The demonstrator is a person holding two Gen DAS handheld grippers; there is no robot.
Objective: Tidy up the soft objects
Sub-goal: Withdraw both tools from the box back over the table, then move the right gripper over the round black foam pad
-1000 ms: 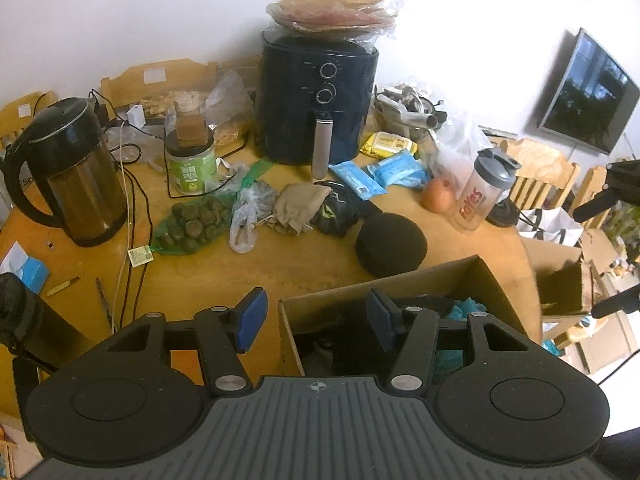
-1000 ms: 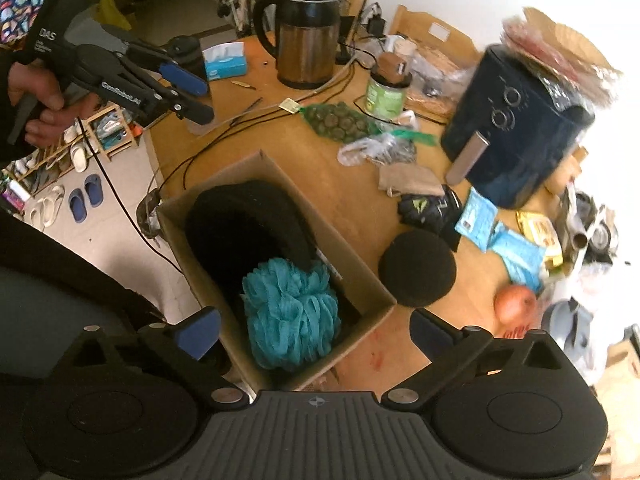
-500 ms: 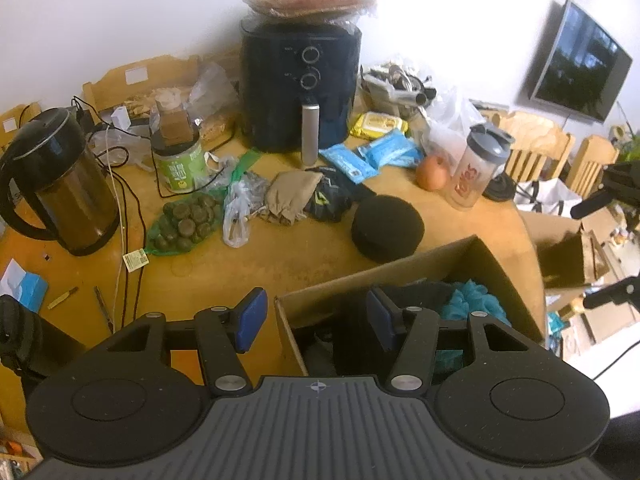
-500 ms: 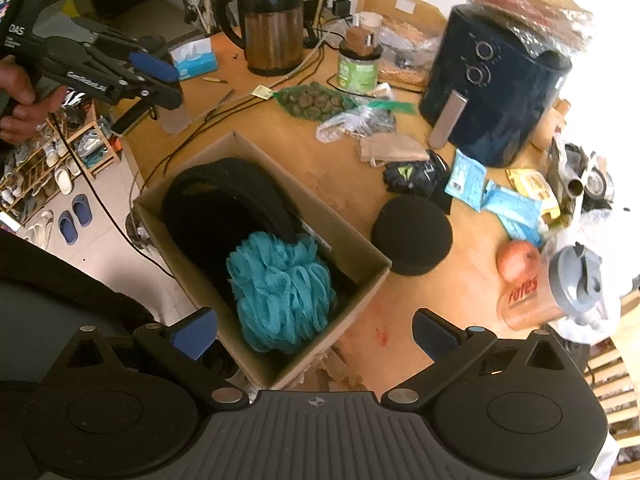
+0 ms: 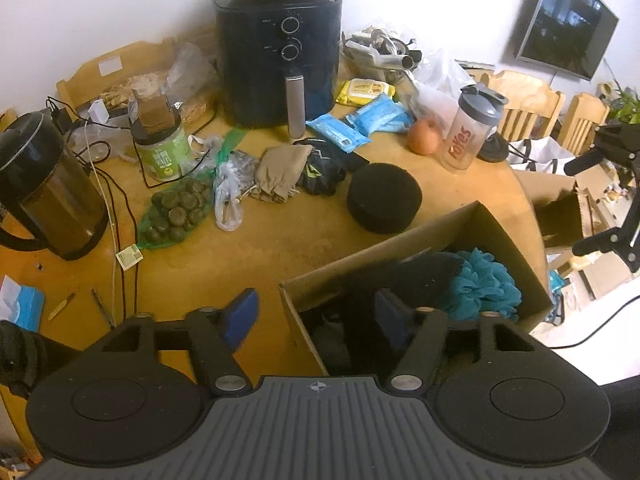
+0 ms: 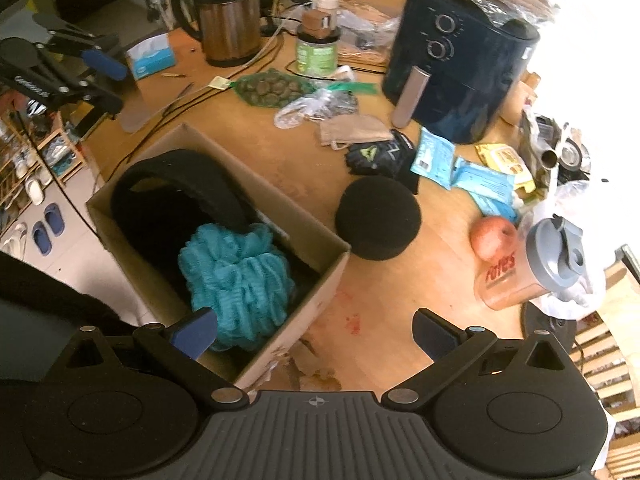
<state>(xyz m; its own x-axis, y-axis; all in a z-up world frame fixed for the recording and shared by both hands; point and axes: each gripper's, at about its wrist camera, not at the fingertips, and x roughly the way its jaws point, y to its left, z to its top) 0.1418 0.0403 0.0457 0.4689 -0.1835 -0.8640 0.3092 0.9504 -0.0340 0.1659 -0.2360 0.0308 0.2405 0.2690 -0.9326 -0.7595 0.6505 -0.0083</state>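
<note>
An open cardboard box (image 6: 296, 320) (image 5: 380, 248) stands at the table's near edge. Inside it lie a teal mesh puff (image 6: 236, 276) (image 5: 484, 284) and a black padded item (image 6: 180, 184). A black round foam pad (image 6: 378, 218) (image 5: 384, 198) rests on the table just beyond the box, with black gloves (image 6: 376, 156) and a beige cloth pouch (image 6: 356, 130) farther back. My right gripper (image 6: 316, 332) hovers open over the box's near corner, empty. My left gripper (image 5: 316, 312) is over the box's other end, its jaws opening with nothing held; it also shows as the left gripper (image 6: 108, 80).
The wooden table (image 5: 240, 248) is crowded: an air fryer (image 5: 280, 60), a kettle (image 5: 44, 188), a green jar (image 5: 160, 148), a net bag of dark balls (image 5: 176, 212), blue packets (image 5: 360, 124), an apple (image 6: 492, 238), a shaker bottle (image 6: 532, 272) and trailing cables (image 5: 120, 220). Chairs stand at the right.
The left gripper's jaws have spread a little wider. The right gripper has sunk toward the box and rolled, so the box and foam pad look nearer.
</note>
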